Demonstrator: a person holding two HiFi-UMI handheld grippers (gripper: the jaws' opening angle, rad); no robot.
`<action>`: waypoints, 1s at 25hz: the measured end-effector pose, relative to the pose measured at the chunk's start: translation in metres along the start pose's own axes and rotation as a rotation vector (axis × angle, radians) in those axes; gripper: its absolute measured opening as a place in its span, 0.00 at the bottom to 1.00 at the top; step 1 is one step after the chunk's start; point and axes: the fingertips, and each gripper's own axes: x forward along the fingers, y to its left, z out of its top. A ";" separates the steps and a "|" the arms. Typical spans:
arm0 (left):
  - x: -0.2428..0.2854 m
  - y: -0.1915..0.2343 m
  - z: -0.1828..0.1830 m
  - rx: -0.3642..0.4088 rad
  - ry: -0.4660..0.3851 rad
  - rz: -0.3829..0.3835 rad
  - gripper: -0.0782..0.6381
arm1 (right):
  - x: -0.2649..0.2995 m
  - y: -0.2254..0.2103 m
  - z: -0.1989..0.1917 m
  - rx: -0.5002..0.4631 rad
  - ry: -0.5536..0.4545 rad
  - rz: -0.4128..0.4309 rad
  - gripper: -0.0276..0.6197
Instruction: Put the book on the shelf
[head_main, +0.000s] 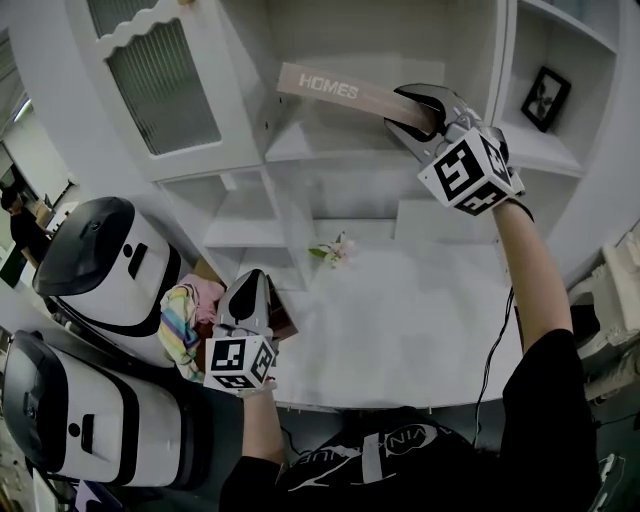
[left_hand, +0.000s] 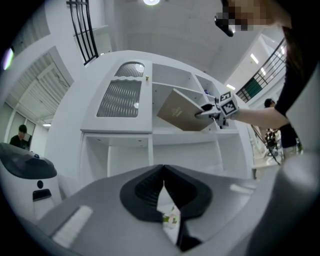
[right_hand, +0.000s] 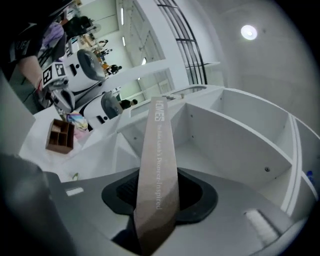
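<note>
Head view, book (head_main: 335, 92) clamped in right tool (head_main: 418, 112)

The book (head_main: 340, 92) sits between the right gripper's (head_main: 412, 112) jaws and juts ahead of them, before the shelf's (head_main: 330, 152) upper bay. A frame (head_main: 546, 97) stands in a bay to their right. Ahead of the left gripper's (head_main: 252, 285) jaws, on the table (head_main: 430, 320), lies a flower (head_main: 335, 250) — a box (right_hand: 60, 135) just beside them, 2 machines (head_main: 100, 260) to their left.

Cool, even light falls from a round white ceiling lamp (right_hand: 249, 32), leaving only soft shadows inside the white shelf unit (head_main: 330, 150), whose pale faces look washed out. Both gripper views bow strongly, with dark corners; spine print on the tan hardback book (right_hand: 156, 170) reads clearly.
</note>
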 end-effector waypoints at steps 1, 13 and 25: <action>0.003 0.002 0.000 0.003 0.000 0.003 0.11 | 0.007 0.002 -0.005 -0.037 0.014 0.014 0.32; 0.035 0.015 -0.006 -0.002 -0.003 0.030 0.11 | 0.063 0.019 -0.046 -0.311 0.137 0.112 0.32; 0.061 0.008 -0.017 -0.007 0.021 0.007 0.11 | 0.094 0.030 -0.063 -0.393 0.216 0.185 0.32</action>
